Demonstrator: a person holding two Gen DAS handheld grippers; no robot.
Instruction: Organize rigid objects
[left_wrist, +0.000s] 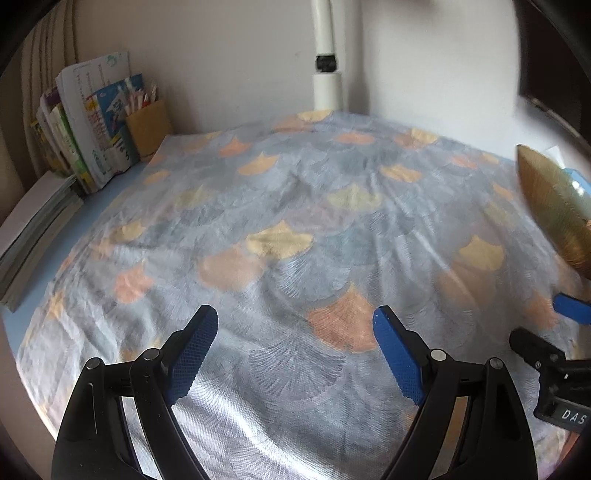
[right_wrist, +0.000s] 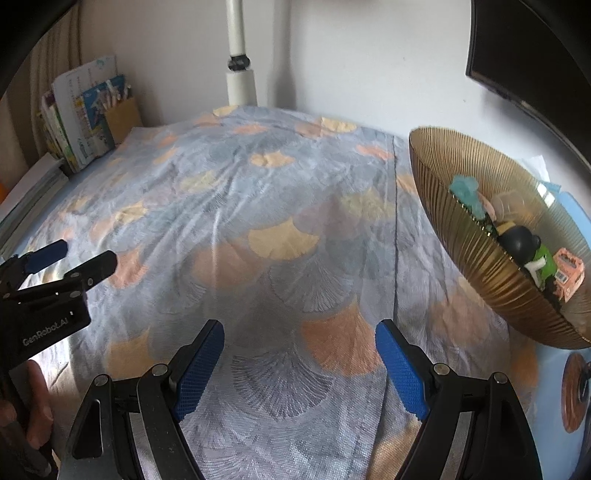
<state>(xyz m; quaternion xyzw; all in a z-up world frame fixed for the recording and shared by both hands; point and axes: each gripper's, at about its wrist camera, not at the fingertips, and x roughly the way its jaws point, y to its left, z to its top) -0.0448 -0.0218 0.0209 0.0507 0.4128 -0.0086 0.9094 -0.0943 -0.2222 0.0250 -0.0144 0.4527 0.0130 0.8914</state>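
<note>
Gold ribbed glass bowl (right_wrist: 491, 236) of toys at frame right could tip if my wide-open, empty right gripper (right_wrist: 299, 365) or left gripper (left_wrist: 295, 354) clips it

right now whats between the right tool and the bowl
Only patterned cloth: in the right wrist view no object lies between the open right tool and the gold bowl.

ribbed gold bowl (right_wrist: 491, 273), small toys (right_wrist: 535, 254) inside
</note>
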